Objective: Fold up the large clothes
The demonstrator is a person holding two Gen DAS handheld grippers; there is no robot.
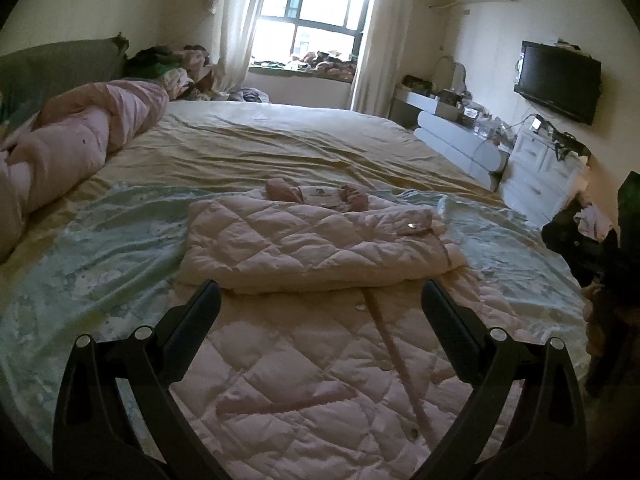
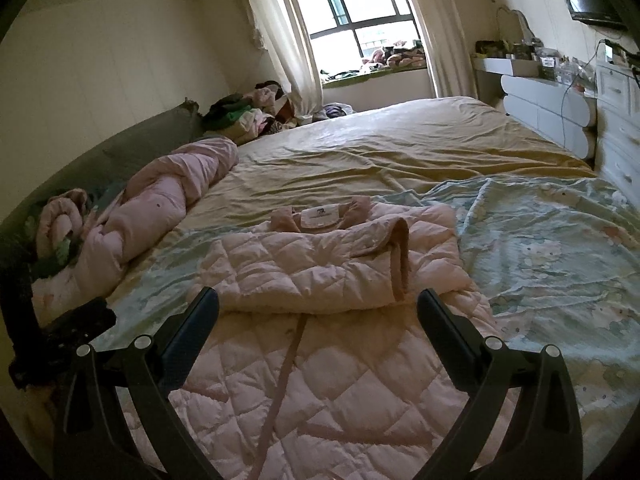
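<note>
Both tools, left tool [image 1: 320, 300] and right tool [image 2: 318, 306], hover wide and empty over the pale pink quilted padded coat [image 1: 312, 240] on the bed [image 1: 300, 140]. Its sleeves seem folded in; next, I judge, each grips the near hem, folding toward the collar.

Bare yellow sheet [image 1: 280, 140] beyond the quilted coat [image 1: 312, 240] lies open. A rolled pink duvet [image 1: 80, 140] blocks the left; white drawers [image 1: 536, 168] line the bed's right edge.
</note>
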